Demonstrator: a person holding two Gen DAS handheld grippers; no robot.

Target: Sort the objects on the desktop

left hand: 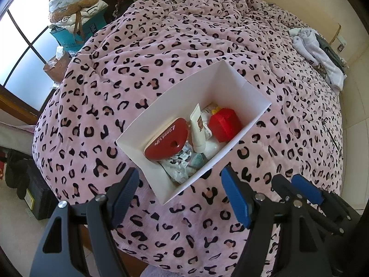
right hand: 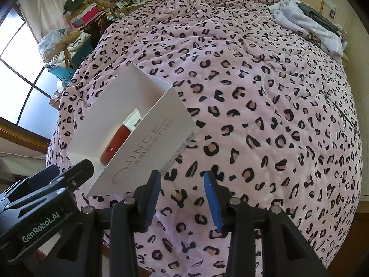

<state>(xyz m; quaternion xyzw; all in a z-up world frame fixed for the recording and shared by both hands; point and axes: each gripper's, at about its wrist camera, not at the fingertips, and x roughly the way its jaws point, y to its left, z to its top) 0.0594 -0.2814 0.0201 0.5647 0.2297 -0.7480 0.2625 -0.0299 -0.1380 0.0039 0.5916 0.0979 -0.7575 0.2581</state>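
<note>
The white paper box [left hand: 221, 85] is sitting on the leopard bed cover [left hand: 161, 46], looking light and crushable, so taking a wall edge seems safest; left tool [left hand: 180, 198] spread, right tool [right hand: 182, 198] parted, both gripping nothing.

Matt paper box [left hand: 214, 85] (plush cloth blanket [left hand: 161, 46])

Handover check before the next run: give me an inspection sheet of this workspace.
Surface: pink leopard-print blanket over a bed.
Job's things: white box holding red oval case, cream tube, red block, printed packets.
Clutter: folded towels at the far right edge.
Grippers: left tongs open and empty, before the box; right tongs open, empty, over blanket.
Cables: nothing seen.
Surroundings: window, piled boxes and clothes.
</note>
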